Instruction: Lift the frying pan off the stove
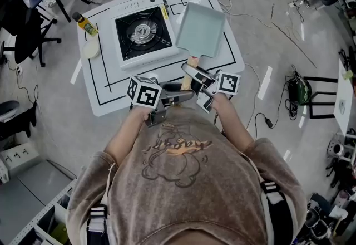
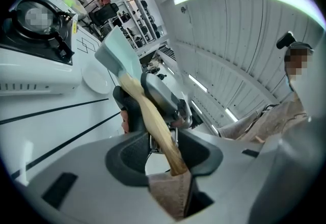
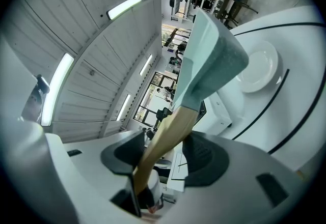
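The square pale-green frying pan (image 1: 200, 29) hangs tilted in the air to the right of the gas stove (image 1: 142, 34), clear of its burner. Its wooden handle (image 1: 192, 63) points back toward me. My right gripper (image 1: 197, 76) is shut on the handle close behind the pan, which fills the right gripper view (image 3: 209, 60) with the handle running between the jaws (image 3: 165, 154). My left gripper (image 1: 177, 95) holds the handle's rear end. In the left gripper view the handle (image 2: 155, 118) passes between the jaws (image 2: 164, 151) up to the pan (image 2: 118, 57).
A white plate (image 1: 90, 49) and a yellow bottle (image 1: 85, 23) sit left of the stove on the white table (image 1: 111, 99) marked with black lines. Office chairs (image 1: 28, 21) stand to the left. Cables and a stand (image 1: 311, 93) lie on the floor at right.
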A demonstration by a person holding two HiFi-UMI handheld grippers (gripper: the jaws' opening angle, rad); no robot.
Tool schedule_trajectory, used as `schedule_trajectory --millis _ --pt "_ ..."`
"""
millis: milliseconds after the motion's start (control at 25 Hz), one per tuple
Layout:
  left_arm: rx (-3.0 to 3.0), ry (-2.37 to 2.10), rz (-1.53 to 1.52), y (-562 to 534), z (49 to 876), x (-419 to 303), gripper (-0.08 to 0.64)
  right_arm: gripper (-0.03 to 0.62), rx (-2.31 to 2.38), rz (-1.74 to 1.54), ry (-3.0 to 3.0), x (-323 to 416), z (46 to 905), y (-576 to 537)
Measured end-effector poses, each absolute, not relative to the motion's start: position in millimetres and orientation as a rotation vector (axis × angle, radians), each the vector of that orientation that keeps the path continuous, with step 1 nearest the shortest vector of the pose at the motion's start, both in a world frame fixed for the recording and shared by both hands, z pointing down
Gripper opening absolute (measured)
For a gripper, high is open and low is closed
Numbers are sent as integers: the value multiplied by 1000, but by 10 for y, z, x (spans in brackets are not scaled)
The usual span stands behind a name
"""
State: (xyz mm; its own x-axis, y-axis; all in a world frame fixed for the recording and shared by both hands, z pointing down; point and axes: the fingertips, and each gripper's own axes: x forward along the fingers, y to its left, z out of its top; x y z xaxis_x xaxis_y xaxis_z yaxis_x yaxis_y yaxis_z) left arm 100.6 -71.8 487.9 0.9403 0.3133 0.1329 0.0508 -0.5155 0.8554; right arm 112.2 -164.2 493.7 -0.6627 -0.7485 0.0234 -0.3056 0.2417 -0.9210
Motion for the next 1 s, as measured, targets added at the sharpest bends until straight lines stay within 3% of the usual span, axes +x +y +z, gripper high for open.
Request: schedule_trajectory --millis 1000 --pt "2081 268 356 -596 4936 951 176 236 -956 -1417 2070 1073 4998 -1518"
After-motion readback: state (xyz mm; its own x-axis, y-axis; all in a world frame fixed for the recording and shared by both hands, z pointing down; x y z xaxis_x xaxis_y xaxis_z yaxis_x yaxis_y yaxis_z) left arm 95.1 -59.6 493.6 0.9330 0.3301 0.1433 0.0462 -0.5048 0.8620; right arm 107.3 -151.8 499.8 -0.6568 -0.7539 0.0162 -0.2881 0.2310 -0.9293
